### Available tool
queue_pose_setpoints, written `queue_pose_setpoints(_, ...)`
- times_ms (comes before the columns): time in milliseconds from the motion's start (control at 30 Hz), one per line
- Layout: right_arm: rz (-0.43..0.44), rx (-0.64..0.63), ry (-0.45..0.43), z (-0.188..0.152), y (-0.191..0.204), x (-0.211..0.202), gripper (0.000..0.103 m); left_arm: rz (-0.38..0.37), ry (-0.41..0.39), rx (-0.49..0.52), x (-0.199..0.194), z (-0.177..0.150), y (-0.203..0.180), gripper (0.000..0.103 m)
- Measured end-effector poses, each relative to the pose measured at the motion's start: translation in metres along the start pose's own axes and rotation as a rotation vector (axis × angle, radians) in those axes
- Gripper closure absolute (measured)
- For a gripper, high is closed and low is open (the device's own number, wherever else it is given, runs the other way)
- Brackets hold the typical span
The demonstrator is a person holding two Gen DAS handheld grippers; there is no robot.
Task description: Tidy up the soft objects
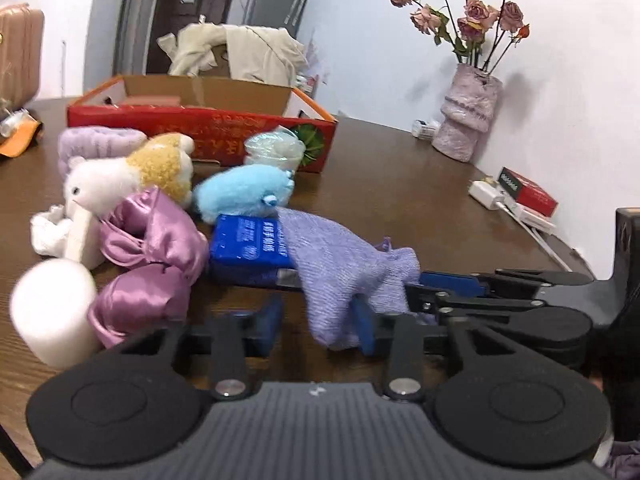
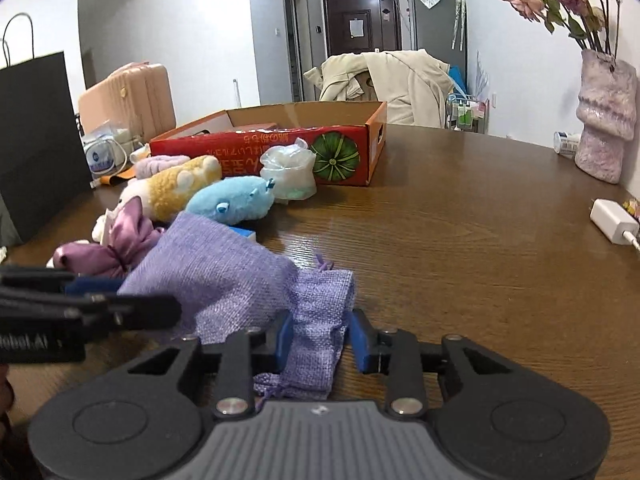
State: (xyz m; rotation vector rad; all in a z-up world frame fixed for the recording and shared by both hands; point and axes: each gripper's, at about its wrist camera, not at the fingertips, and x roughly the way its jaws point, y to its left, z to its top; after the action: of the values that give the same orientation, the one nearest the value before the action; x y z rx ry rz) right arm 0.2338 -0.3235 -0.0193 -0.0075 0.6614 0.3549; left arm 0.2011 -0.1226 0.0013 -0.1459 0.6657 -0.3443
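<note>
A lilac woven pouch (image 1: 340, 264) (image 2: 240, 276) lies on the brown table, draped over a blue packet (image 1: 248, 244). My left gripper (image 1: 316, 320) is open, the pouch's near end between its blue fingers. My right gripper (image 2: 320, 336) is open around the pouch's neck, its fingers apart from the cloth on the right side. The right gripper's arm shows in the left wrist view (image 1: 500, 292). Behind lie a pink satin bow (image 1: 148, 256), a blue plush (image 1: 244, 192) (image 2: 232, 200), a white-and-yellow plush (image 1: 132, 172) and a lilac headband (image 1: 96, 144).
An open red cardboard box (image 1: 200, 128) (image 2: 280, 148) stands at the back. A plastic bag (image 2: 288, 172) leans on it. A white foam roll (image 1: 52, 308) lies near left. A vase of dried roses (image 1: 468, 120) and a charger (image 2: 612, 220) are on the right. A black paper bag (image 2: 36, 140) stands at the left.
</note>
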Motion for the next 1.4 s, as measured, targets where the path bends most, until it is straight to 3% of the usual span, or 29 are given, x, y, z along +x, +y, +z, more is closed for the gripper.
queue_pose_setpoints(33,0.001,-0.006,0.000,0.000,0.001,0.000,0.075,-0.009,0.013,0.000,0.002,0.000,-0.001,0.089)
queue_pose_setpoints(100,0.007,-0.008,0.000,0.000,0.000,0.000,0.077,-0.007,0.013,0.018,0.002,-0.001,-0.005,0.092)
queue_pose_setpoints(200,0.020,-0.023,-0.001,0.000,0.002,-0.001,0.086,-0.015,0.003,0.041,-0.003,0.000,-0.010,0.094)
queue_pose_setpoints(267,0.024,-0.023,-0.009,0.000,0.004,-0.004,0.098,-0.027,-0.004,0.047,-0.007,0.002,-0.012,0.095)
queue_pose_setpoints(333,0.054,-0.001,-0.024,0.008,0.003,-0.012,0.099,-0.032,-0.033,0.049,-0.018,0.010,-0.012,0.096)
queue_pose_setpoints(467,0.109,0.005,-0.161,0.051,0.001,-0.040,0.099,-0.062,-0.143,0.038,-0.042,0.050,-0.006,0.096)
queue_pose_setpoints(567,0.151,0.004,-0.222,0.097,-0.006,-0.031,0.099,-0.059,-0.193,0.024,-0.038,0.099,0.009,0.096)
queue_pose_setpoints(633,0.162,0.010,-0.241,0.129,-0.011,-0.012,0.099,-0.031,-0.201,0.023,-0.018,0.134,0.021,0.096)
queue_pose_setpoints(733,0.183,0.054,-0.199,0.174,-0.024,0.036,0.099,0.022,-0.159,0.005,0.035,0.175,0.044,0.096)
queue_pose_setpoints(900,0.115,0.078,-0.061,0.216,-0.039,0.129,0.098,0.072,-0.006,-0.068,0.128,0.208,0.077,0.096)
queue_pose_setpoints(967,0.078,0.060,-0.021,0.219,-0.039,0.150,0.098,0.110,0.025,-0.035,0.153,0.211,0.075,0.096)
queue_pose_setpoints(1067,0.018,0.032,0.006,0.211,-0.037,0.167,0.097,0.085,0.063,0.049,0.165,0.203,0.073,0.090)
queue_pose_setpoints(1233,-0.034,0.003,0.022,0.200,-0.038,0.172,0.092,0.076,0.050,0.055,0.149,0.200,0.083,0.067)
queue_pose_setpoints(1400,-0.044,-0.010,-0.037,0.211,-0.037,0.149,0.082,0.093,-0.069,0.032,0.089,0.216,0.090,0.059)
